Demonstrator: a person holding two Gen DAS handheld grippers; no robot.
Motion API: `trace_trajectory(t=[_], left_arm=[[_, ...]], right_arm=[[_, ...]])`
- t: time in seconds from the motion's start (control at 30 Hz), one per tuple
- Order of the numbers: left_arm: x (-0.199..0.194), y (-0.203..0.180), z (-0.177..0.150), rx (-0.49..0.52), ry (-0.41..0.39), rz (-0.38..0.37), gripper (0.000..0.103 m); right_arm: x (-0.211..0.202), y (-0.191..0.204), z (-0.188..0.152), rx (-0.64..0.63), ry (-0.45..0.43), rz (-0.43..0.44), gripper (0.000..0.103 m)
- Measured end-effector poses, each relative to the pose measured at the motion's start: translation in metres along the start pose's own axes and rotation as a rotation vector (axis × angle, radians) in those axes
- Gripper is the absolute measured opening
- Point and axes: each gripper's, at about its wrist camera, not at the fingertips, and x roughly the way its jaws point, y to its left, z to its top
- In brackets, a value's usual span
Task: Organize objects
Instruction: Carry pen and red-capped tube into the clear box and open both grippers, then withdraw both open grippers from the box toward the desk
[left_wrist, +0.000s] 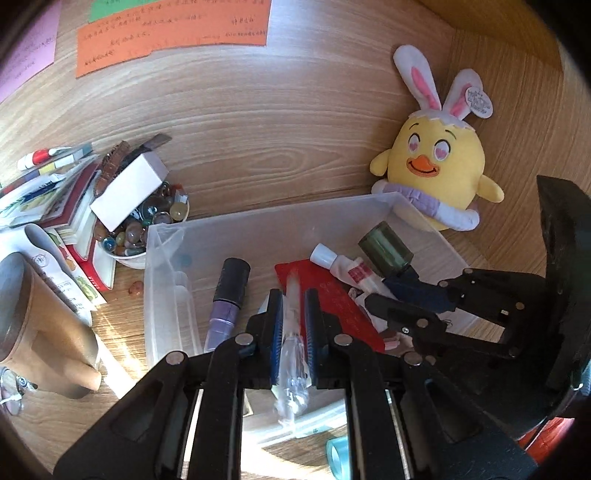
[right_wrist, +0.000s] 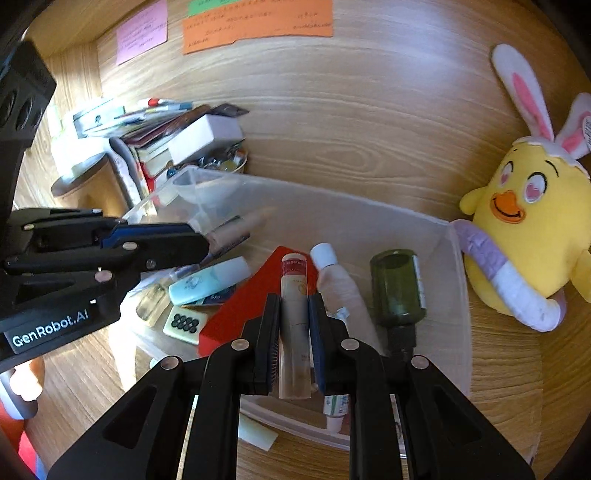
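Clear pen (left_wrist: 293, 343) clamped in left gripper (left_wrist: 293, 325), tube (right_wrist: 294, 325) in right gripper (right_wrist: 294, 328), over bin (right_wrist: 369, 218).

Clear pen (left_wrist: 293, 332), white tube (right_wrist: 294, 325), over translucent bin (right_wrist: 369, 218).

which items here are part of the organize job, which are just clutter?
In the job:
left gripper, shut on a clear pen
right gripper, shut on a tube
clear bin with red card, green bottle, white tube

Lying about:
chick plush
marble bowl
book pile
brown mug
wall notes
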Motion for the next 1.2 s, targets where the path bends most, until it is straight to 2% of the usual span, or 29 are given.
trace_trajectory(t=[0.27, 0.4, 0.5, 0.67, 0.77, 0.93, 1.2], left_arm=[[-0.024, -0.002, -0.004, 0.002, -0.04, 0.009, 0.013], [-0.038, -0.007, -0.009, 0.012, -0.064, 0.019, 0.029], [-0.05, -0.01, -0.015, 0.021, -0.086, 0.034, 0.042], [-0.066, -0.013, -0.029, 0.023, -0.102, 0.04, 0.053], [-0.07, -0.015, -0.039, 0.023, -0.092, 0.03, 0.055], [-0.068, -0.022, -0.059, 0.031, -0.058, 0.014, 0.055], [-0.039, -0.034, -0.088, 0.033, 0.059, -0.032, 0.055]], right_arm=[[-0.008, -0.003, 0.0, 0.006, 0.005, 0.011, 0.014], [-0.02, -0.005, 0.0, 0.008, -0.017, 0.015, 0.017], [-0.033, -0.007, -0.003, 0.013, -0.039, 0.016, 0.026], [-0.053, -0.008, -0.012, 0.008, -0.069, 0.021, 0.035], [-0.063, -0.008, -0.018, -0.002, -0.084, 0.016, 0.04], [-0.07, -0.007, -0.03, -0.005, -0.083, 0.029, 0.041], [-0.062, 0.0, -0.056, -0.042, -0.03, 0.056, 0.041]])
